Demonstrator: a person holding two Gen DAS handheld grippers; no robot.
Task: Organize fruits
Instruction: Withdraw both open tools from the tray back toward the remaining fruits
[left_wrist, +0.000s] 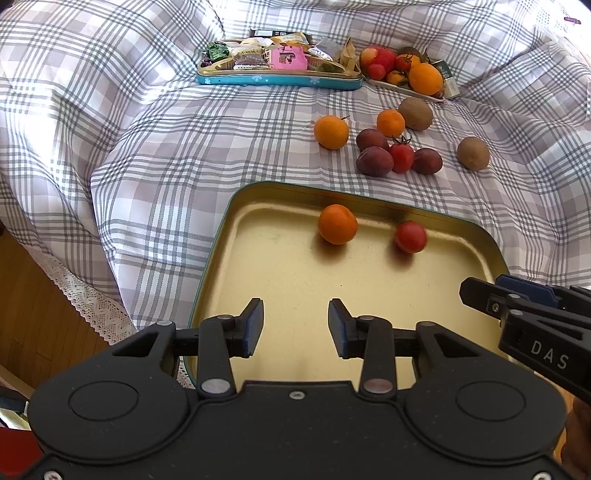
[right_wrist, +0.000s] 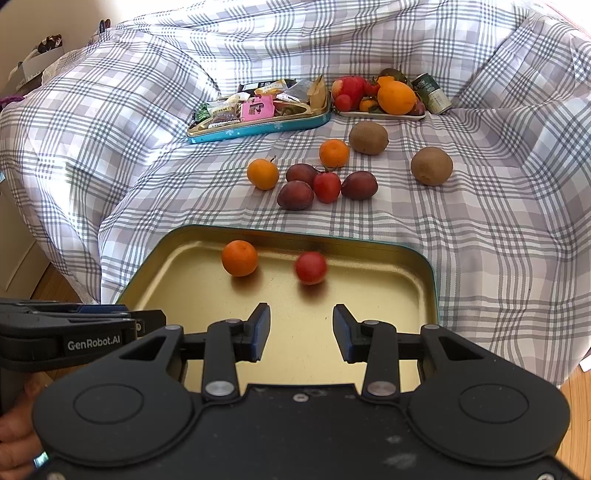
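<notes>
On the checked bedspread (right_wrist: 480, 229), near edge, the gold tray (right_wrist: 369, 332) holds an orange (right_wrist: 239, 257) and a blurred tomato (right_wrist: 310, 268). Both the left gripper (left_wrist: 296, 328) and right gripper (right_wrist: 301, 332) hang over it, jaws apart, empty. Right view reads "GenRobot.AI", left view "DAS". Loose fruit (right_wrist: 327, 186) lies farther back.

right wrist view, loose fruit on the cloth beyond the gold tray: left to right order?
Orange with stem → upper plum → tomato → right plum → far-right kiwi. Left out: the lower plum, second orange and nearer-the-plate kiwi, whose spans overlap others.
</notes>
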